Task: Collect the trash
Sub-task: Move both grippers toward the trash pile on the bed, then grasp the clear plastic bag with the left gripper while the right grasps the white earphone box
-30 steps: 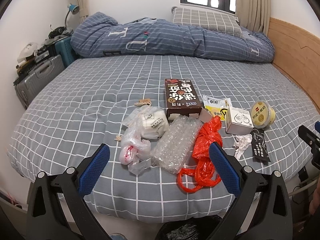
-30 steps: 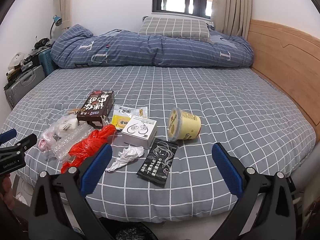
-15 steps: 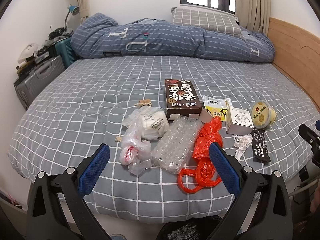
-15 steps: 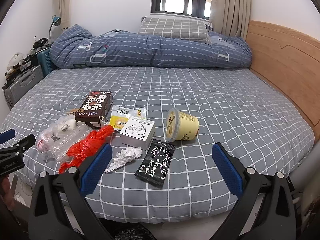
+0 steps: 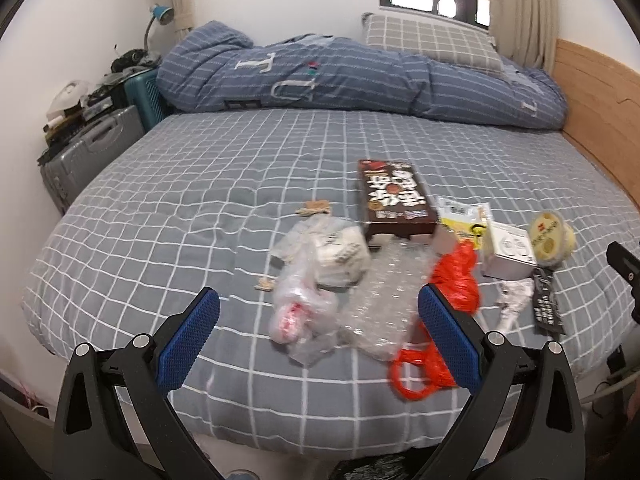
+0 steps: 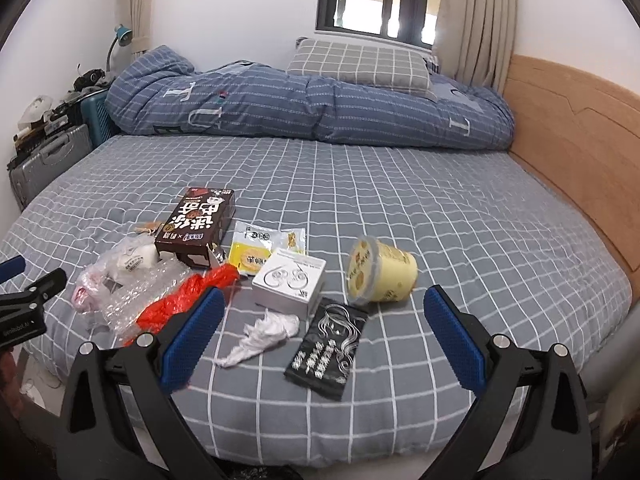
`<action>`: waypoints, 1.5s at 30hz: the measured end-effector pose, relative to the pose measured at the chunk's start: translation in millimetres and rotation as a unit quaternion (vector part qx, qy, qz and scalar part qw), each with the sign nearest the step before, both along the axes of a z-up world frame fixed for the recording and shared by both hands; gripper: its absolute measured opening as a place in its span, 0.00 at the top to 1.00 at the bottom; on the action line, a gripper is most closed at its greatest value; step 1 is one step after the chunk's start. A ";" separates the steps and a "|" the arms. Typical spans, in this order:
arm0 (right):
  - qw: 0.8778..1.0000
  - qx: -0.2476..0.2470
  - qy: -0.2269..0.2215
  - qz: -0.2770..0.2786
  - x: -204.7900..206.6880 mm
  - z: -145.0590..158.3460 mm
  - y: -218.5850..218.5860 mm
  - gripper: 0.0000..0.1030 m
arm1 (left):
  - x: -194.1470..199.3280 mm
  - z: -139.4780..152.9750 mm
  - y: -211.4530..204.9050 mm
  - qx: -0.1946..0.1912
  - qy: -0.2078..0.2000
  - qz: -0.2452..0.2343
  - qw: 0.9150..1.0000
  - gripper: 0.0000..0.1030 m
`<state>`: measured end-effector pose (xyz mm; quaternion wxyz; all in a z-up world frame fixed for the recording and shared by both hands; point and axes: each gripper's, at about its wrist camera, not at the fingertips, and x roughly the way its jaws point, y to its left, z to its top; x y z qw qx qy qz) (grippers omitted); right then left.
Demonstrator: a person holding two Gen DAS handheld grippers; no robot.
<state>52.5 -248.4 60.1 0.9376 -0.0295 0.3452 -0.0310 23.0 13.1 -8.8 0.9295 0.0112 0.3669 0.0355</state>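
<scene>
Nudged a little closer to the bed [image 5: 224,184] since before. Left hand-held gripper [image 5: 319,334] and right hand-held gripper [image 6: 319,330] both gaping, holding nothing. Nearest: slippery bubble wrap [image 5: 384,300], tangled red bag [image 5: 456,284]; risk of snagging neighbours. Farther: tipped yellow cup [image 6: 380,276], liable to roll.

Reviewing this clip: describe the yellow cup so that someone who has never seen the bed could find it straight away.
Start at the grey checked bed and find the trash cluster near its front edge. The yellow cup lies tipped on its side at the cluster's end nearest the wooden headboard, beside the white box. It is the only round, pale yellow item there; its neighbours are flat or boxy.
</scene>
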 end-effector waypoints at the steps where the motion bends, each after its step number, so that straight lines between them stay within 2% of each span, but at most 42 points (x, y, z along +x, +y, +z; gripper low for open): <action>1: 1.000 0.003 0.001 -0.002 4.4 -2.5 0.1 0.07 | 4.9 -3.7 5.4 0.002 0.005 0.001 1.000 0.06; 9: 0.999 0.041 0.023 -0.010 36.2 -32.1 4.0 0.07 | 26.9 -35.5 34.2 -0.003 0.041 0.007 0.999 0.06; 16: 0.999 0.016 0.030 -0.006 63.4 -51.1 12.6 0.10 | 39.1 -57.2 45.0 -0.014 0.064 0.003 0.998 0.07; 25: 0.997 0.023 0.068 -0.009 101.1 -77.9 14.0 0.12 | 60.1 -77.6 43.8 -0.032 0.090 -0.011 0.995 0.17; 28: 0.996 0.033 0.082 -0.012 111.3 -86.0 12.6 0.14 | 65.5 -81.5 42.1 -0.039 0.093 -0.015 0.995 0.24; 30: 0.995 0.036 0.088 -0.012 116.2 -90.0 13.1 0.15 | 67.7 -83.6 40.6 -0.047 0.097 -0.020 0.994 0.32; 35: 0.994 0.038 0.098 -0.010 126.0 -97.3 20.2 0.15 | 69.0 -86.2 30.2 -0.044 0.098 -0.029 0.994 0.45; 45: 0.994 0.043 0.104 -0.009 128.6 -109.9 28.5 0.15 | 66.1 -85.1 22.4 -0.039 0.087 -0.009 0.995 0.50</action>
